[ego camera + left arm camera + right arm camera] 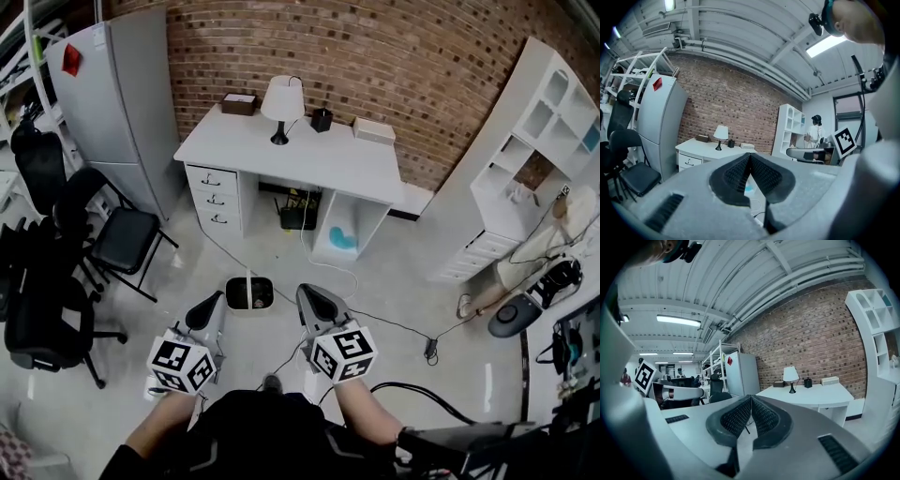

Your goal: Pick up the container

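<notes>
A white desk (328,159) stands against the brick wall, well ahead of me. On it are a brown box (239,103), a white lamp (281,101), a small black cup (322,119) and a flat white box (374,130). A small white bin (249,293) sits on the floor just beyond my grippers. My left gripper (208,305) and right gripper (314,300) are held low and close to my body, both shut with nothing between the pads. The right gripper view shows the lamp (791,374), cup (807,382) and white box (829,380) far off.
Black office chairs (66,244) crowd the left, beside a grey cabinet (117,103). A white shelf unit (525,159) stands at the right. Cables (394,328) trail across the floor. A person (816,131) stands far off in the left gripper view.
</notes>
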### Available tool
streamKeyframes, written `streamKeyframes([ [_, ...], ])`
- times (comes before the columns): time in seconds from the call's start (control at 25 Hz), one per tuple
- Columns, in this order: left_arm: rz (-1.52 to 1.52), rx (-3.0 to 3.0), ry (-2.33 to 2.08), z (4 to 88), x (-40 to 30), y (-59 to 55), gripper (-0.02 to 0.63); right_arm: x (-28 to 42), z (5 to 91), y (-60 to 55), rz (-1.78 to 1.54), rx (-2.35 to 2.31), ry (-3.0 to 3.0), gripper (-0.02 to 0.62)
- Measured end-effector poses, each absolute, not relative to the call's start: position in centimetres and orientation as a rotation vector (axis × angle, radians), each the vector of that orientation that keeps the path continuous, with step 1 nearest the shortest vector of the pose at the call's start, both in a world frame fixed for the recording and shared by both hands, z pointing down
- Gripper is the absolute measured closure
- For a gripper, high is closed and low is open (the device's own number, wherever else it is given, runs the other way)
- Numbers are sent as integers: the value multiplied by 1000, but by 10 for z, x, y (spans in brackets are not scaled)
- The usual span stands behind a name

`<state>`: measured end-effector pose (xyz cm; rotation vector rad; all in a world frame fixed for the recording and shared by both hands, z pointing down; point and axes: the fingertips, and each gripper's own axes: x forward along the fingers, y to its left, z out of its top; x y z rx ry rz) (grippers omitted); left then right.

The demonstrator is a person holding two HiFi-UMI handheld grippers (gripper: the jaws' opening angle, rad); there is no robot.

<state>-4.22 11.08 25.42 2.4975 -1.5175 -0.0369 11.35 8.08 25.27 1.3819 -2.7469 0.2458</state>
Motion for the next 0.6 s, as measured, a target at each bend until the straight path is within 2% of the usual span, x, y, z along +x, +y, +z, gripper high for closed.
streamKeyframes([
  [0.2, 12, 2459, -1555, 254, -17, 84, 600, 129, 241, 54, 97, 1287, -2754, 588],
  [0.6, 82, 2406, -1622, 259, -6, 56, 600, 145, 248, 12, 177, 1240, -2822, 588],
])
